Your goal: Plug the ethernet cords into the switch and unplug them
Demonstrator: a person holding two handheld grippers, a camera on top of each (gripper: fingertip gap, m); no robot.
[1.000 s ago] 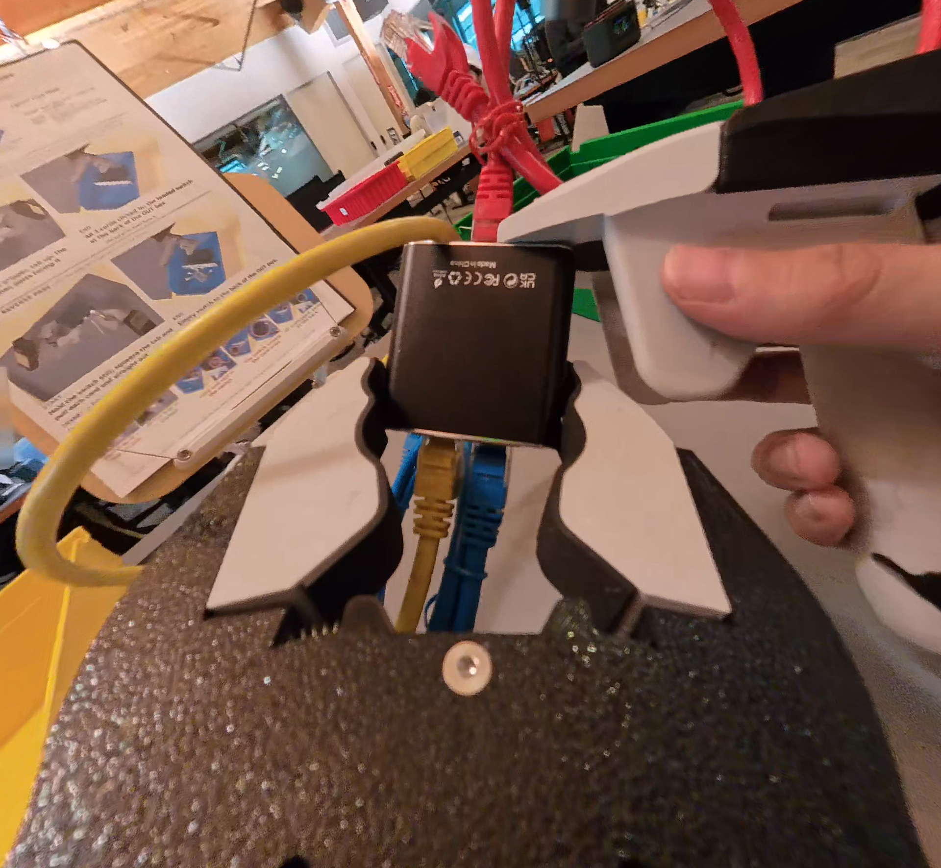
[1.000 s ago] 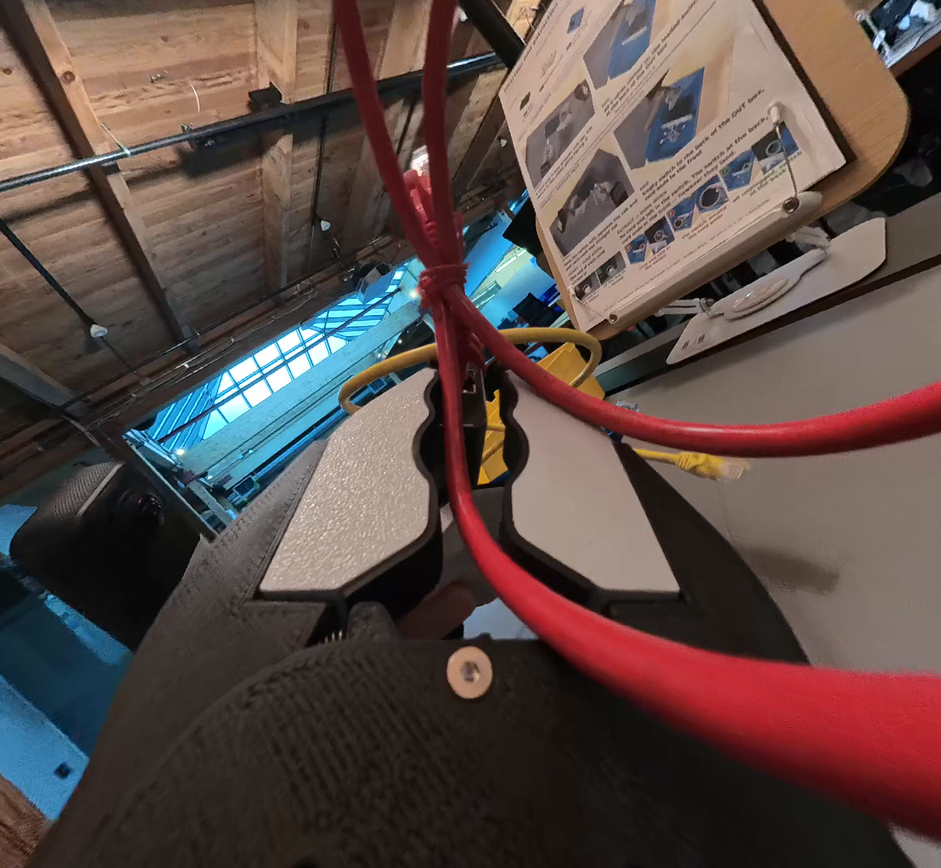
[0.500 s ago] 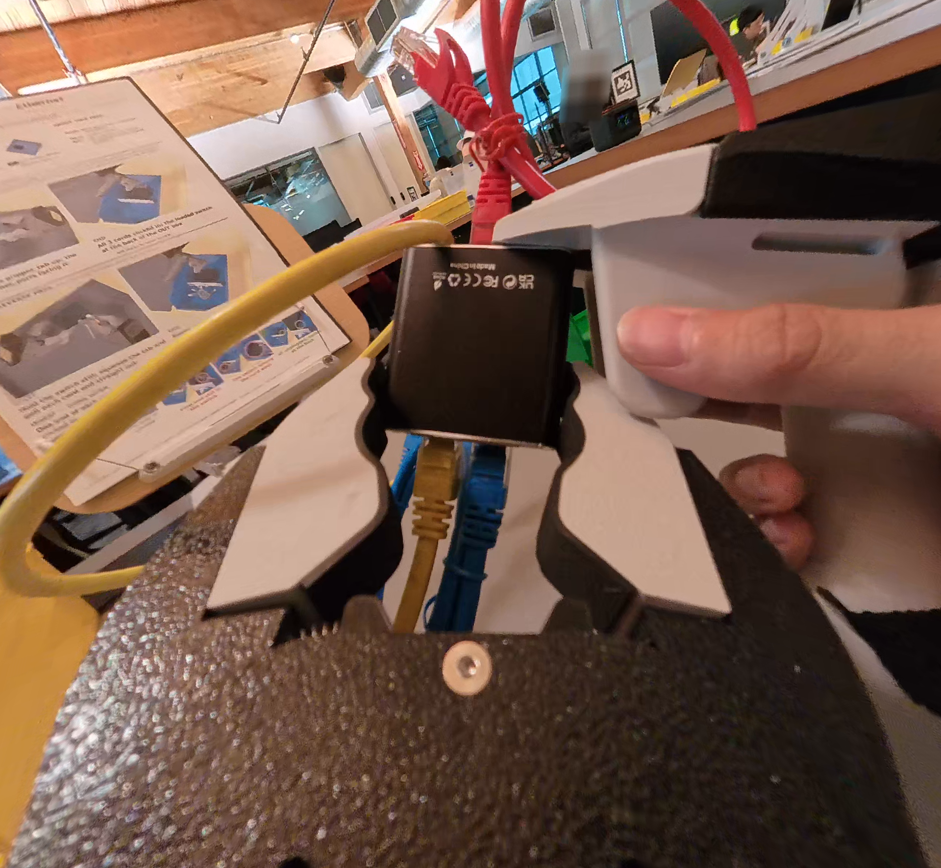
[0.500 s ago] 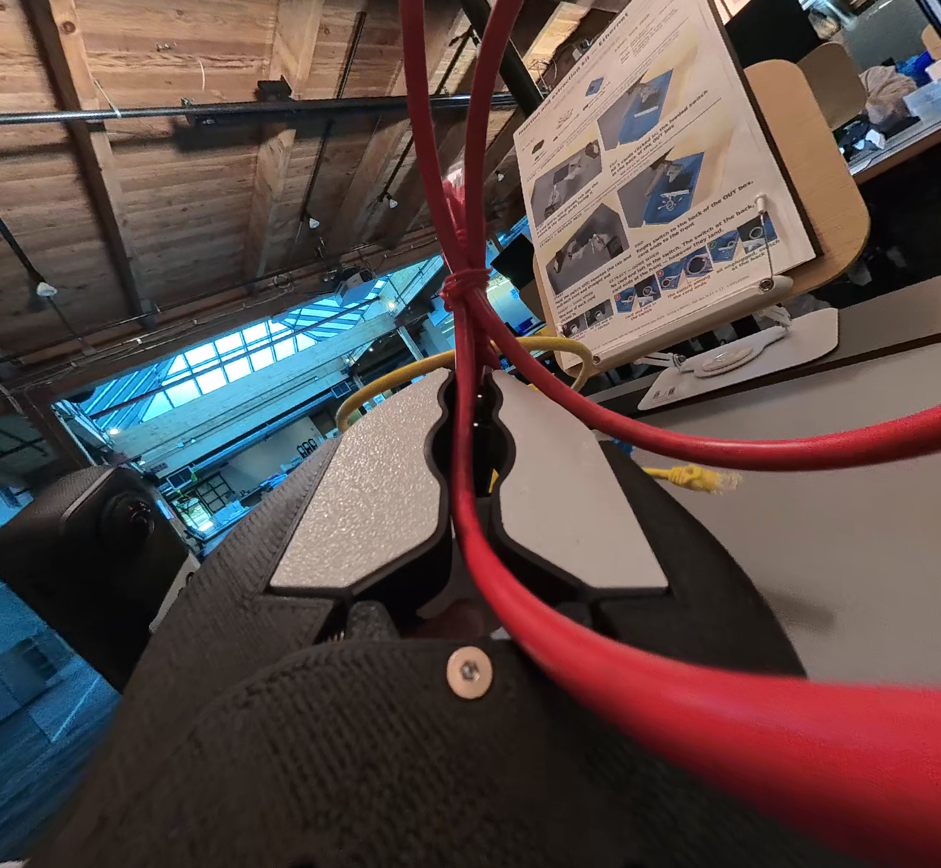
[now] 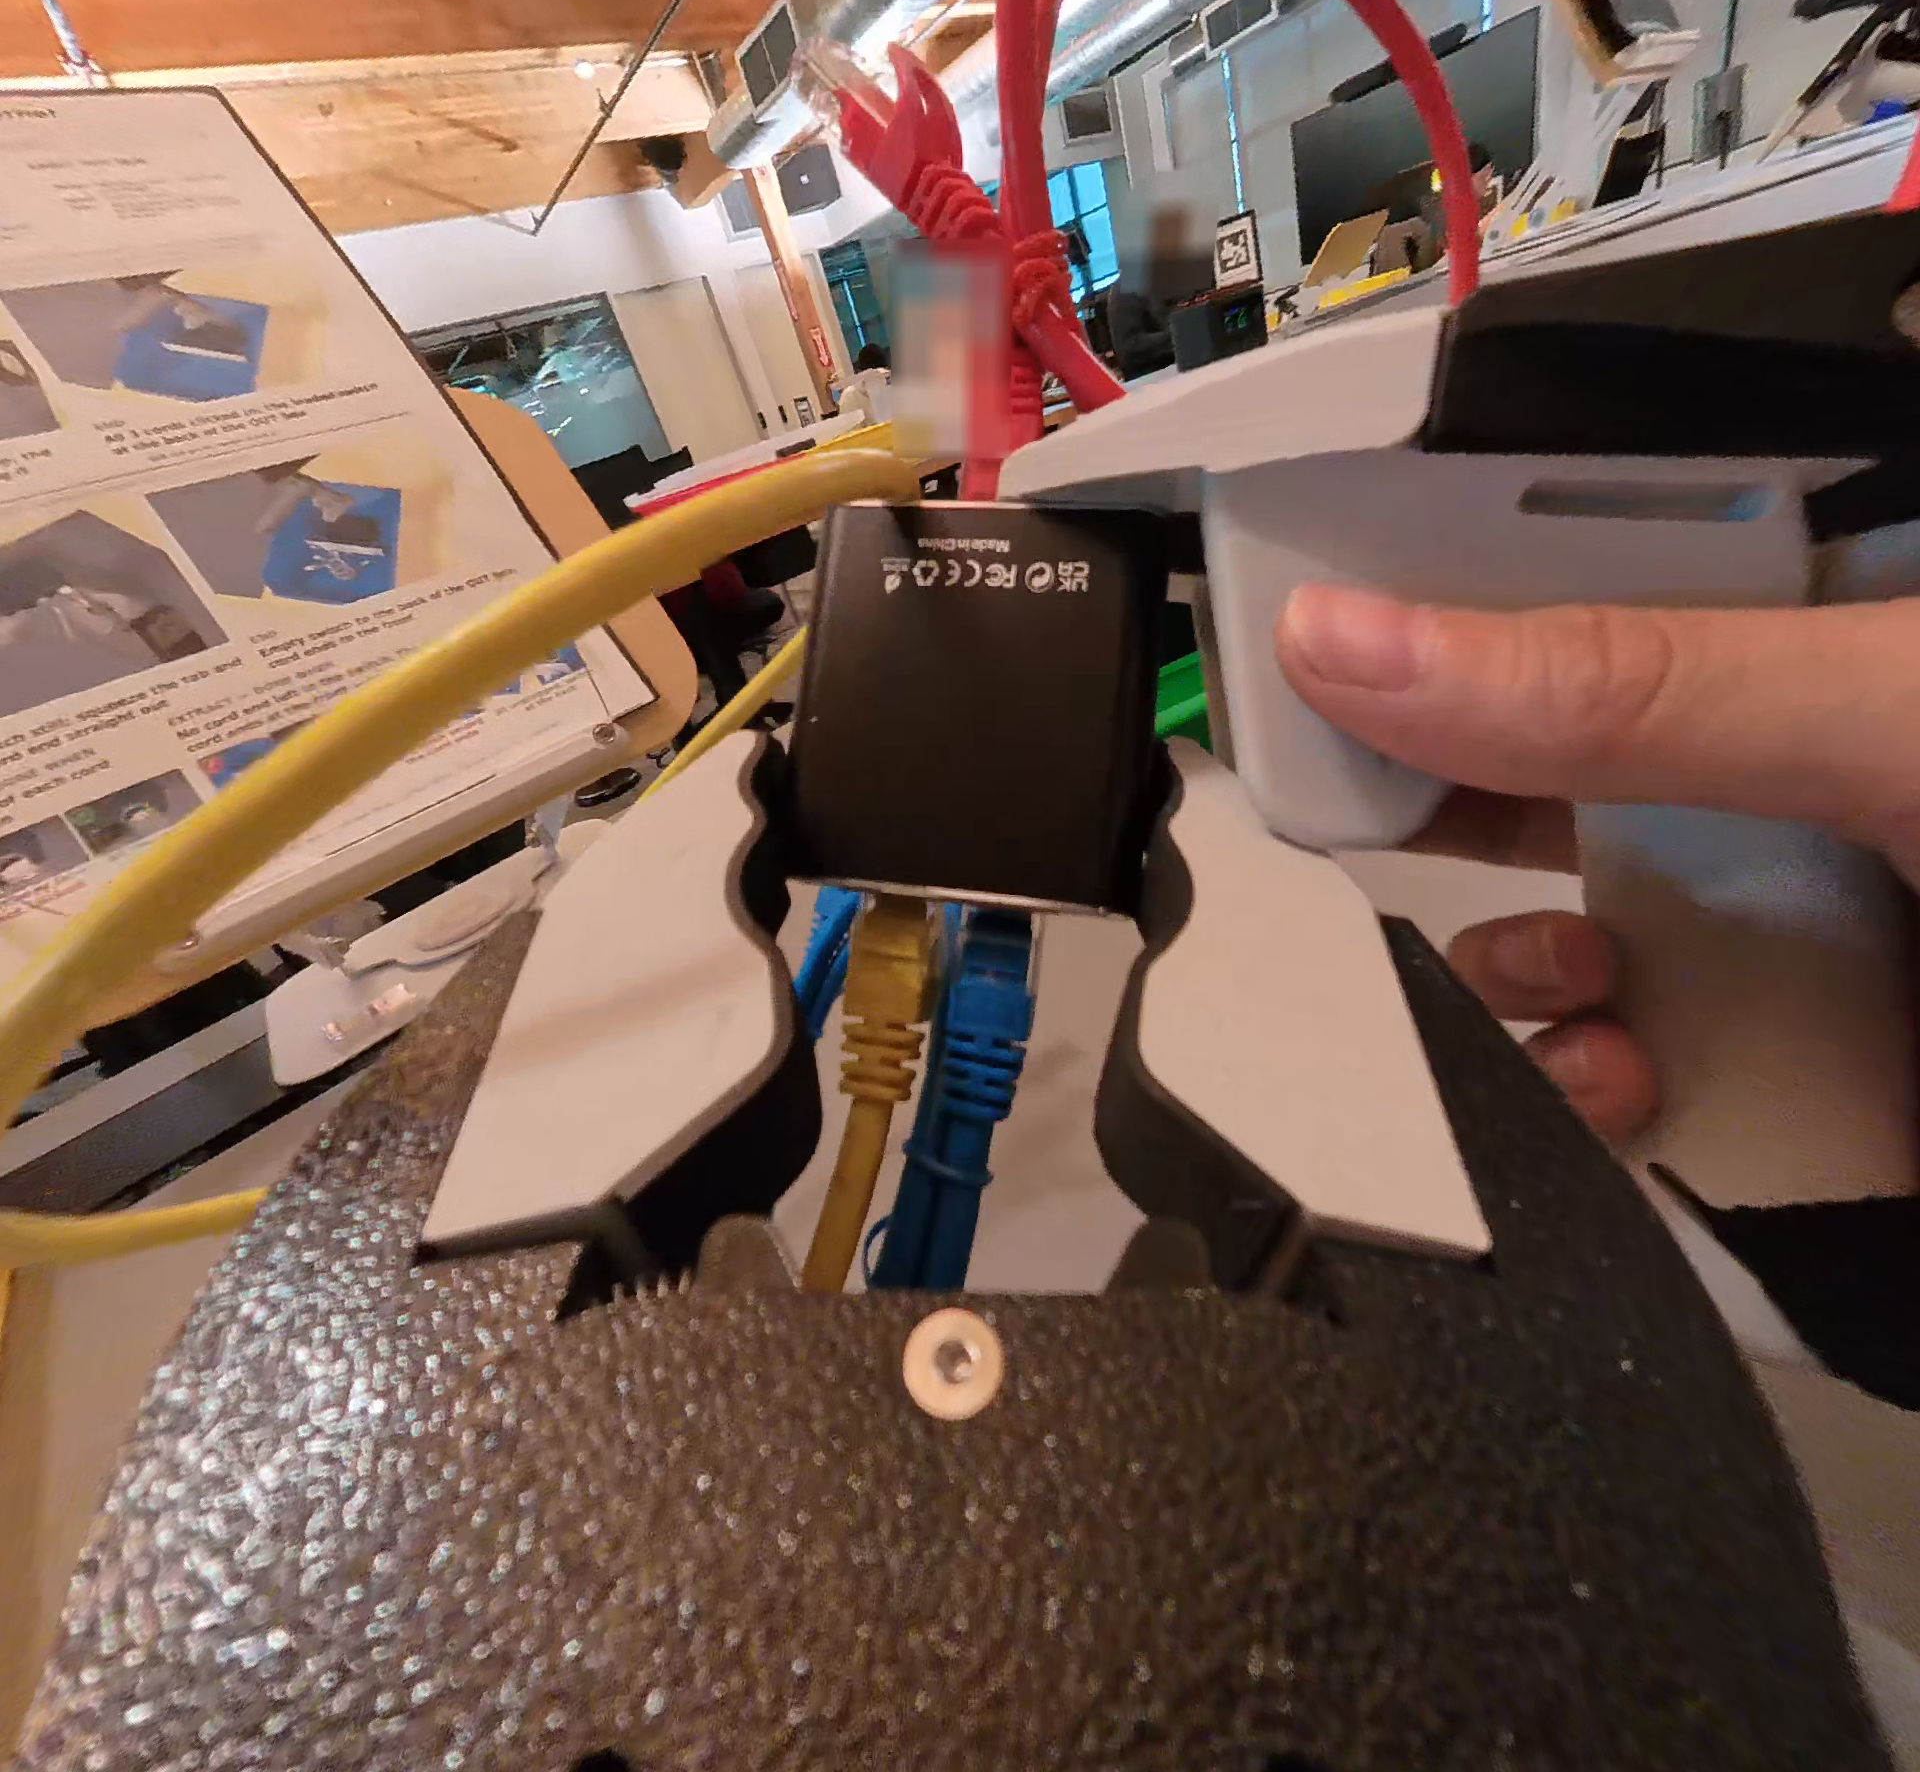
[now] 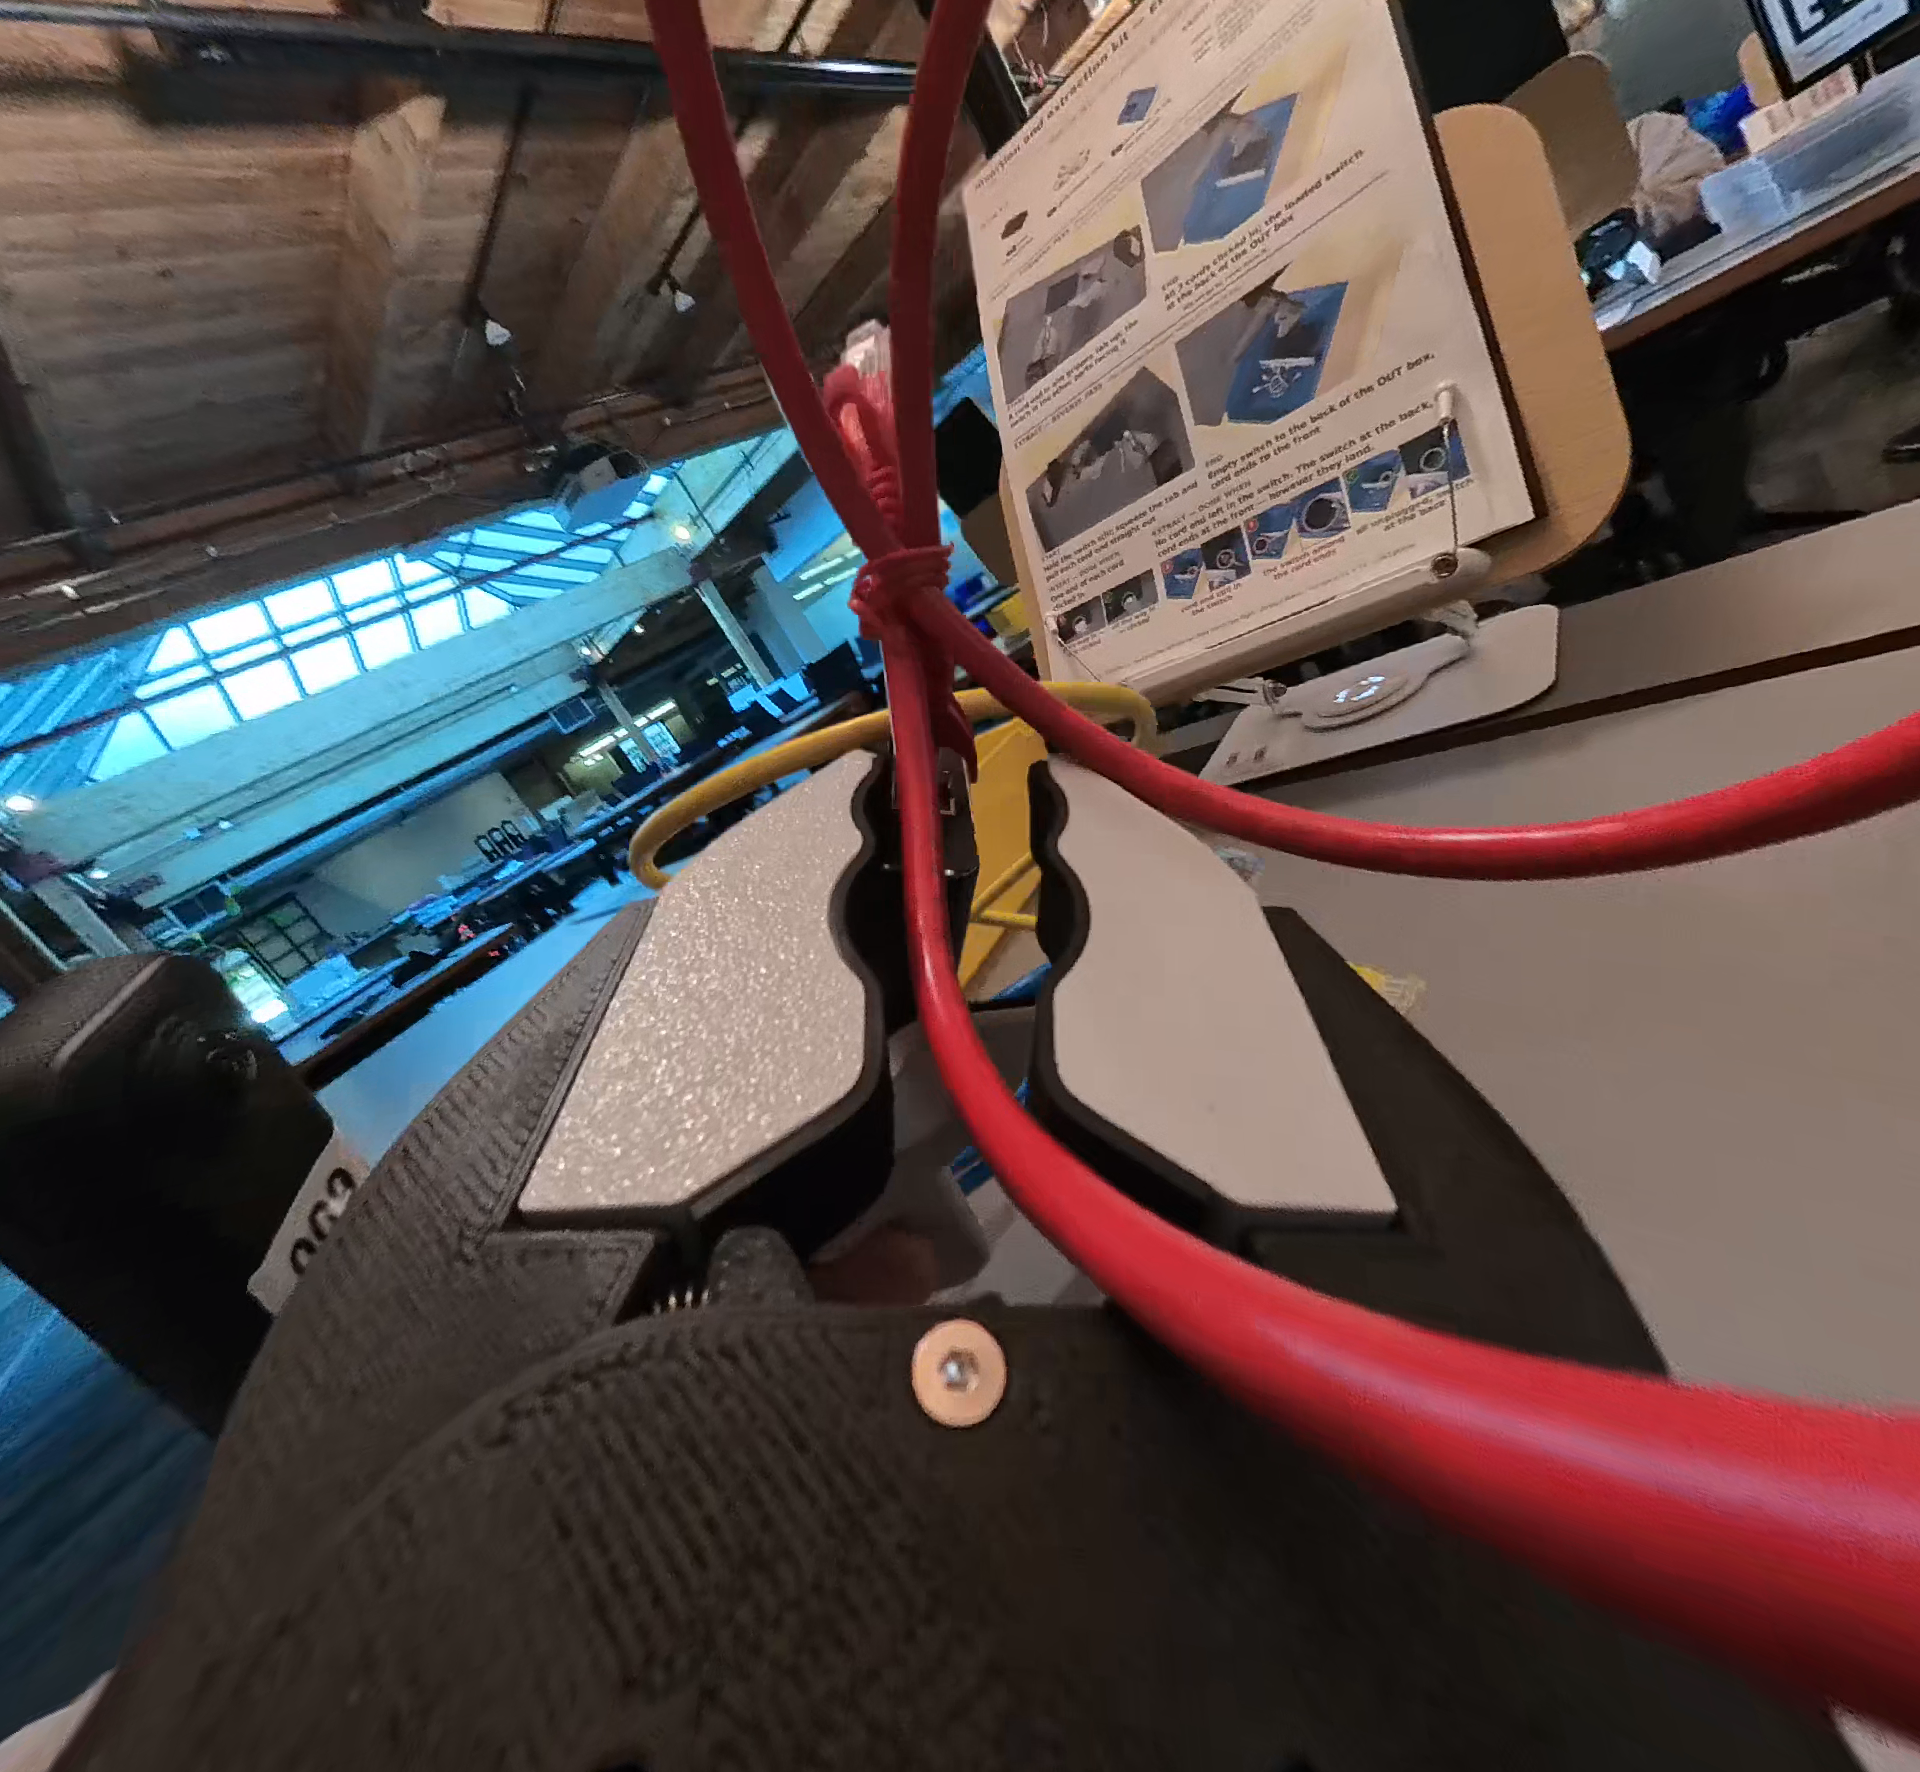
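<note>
Got the black switch [image 5: 977,683] clamped side to side in the left gripper [image 5: 964,772], held up off the table [image 6: 1610,995] with the printed underside facing the camera. Already seeing the yellow cord [image 5: 883,984] and the blue cord [image 5: 982,1047] seated in the near face. Guessing the red cord [image 6: 935,974] is the one in play, though can't say from here whether going in or coming out.

Got the right gripper [image 6: 961,787] parked over the far edge of the switch, parted a little, with the red cord running loose through the gap rather than pinched. Can't see the working red plug or its port, both hidden behind the switch body.

Tips for doing this bit well:
- Grab the red one low on the boot right by the plug, not up on the bare cable
- Square up with the port before any push or pull
- Hold a firm squeeze on the left to stop any pivoting
- Go straight along the port axis, no wiggling sideways
- If unplugging, press the latch tab first, then pull
- Mind the knotted red loop above and the yellow arc off to the left, easy to snag
</note>
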